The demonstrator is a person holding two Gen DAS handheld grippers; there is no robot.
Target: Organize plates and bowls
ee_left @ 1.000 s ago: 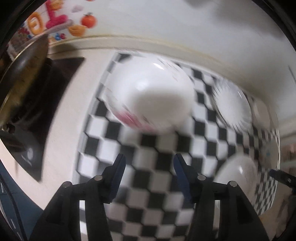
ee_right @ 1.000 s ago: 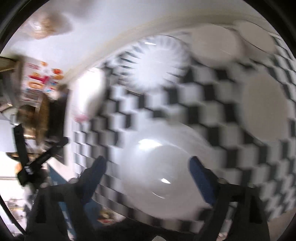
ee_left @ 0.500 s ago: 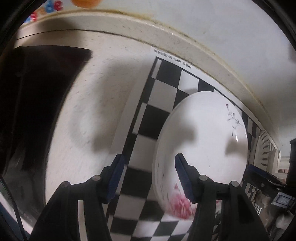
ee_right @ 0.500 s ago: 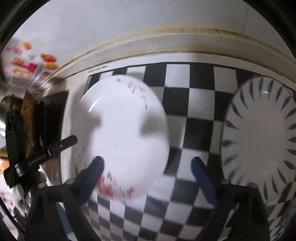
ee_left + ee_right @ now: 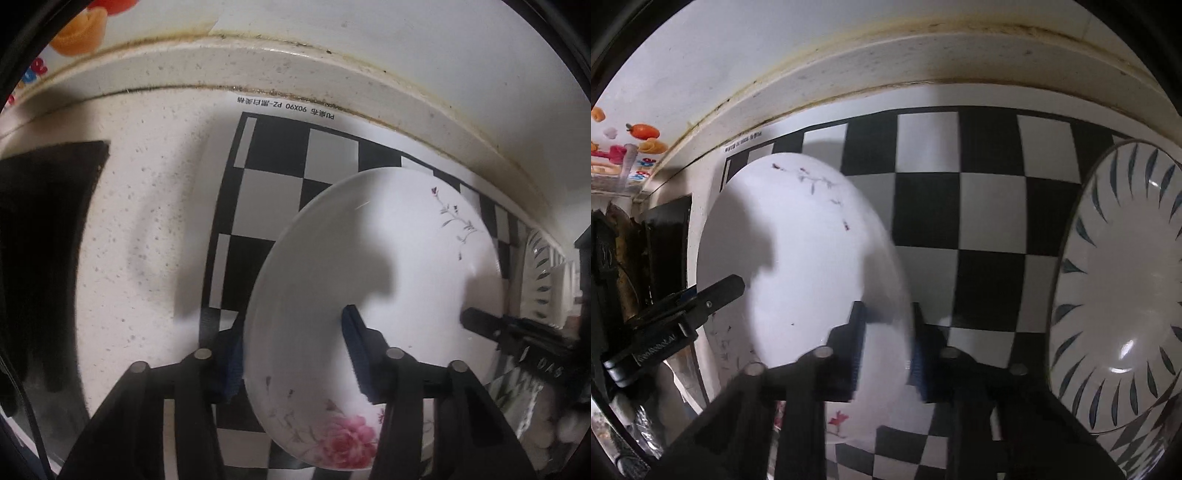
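A white plate with pink flowers [image 5: 376,295] lies on the checkered mat [image 5: 273,184]. My left gripper [image 5: 291,354] straddles its left rim, one finger under and one finger over, still wide apart. My right gripper [image 5: 886,343] straddles the plate's right rim [image 5: 798,258], its fingers close on the edge; contact is blurred. A white plate with blue leaf strokes [image 5: 1123,295] sits to the right, and its edge shows in the left wrist view [image 5: 543,273].
The speckled counter [image 5: 147,221] lies left of the mat, with a black stove surface [image 5: 40,240] beyond it. The counter's raised back edge and the wall [image 5: 923,55] run close behind the plates.
Both grippers moved in on the flowered plate from either side. The right gripper's fingers have narrowed around its rim; the left gripper slid its fingers over the left rim.
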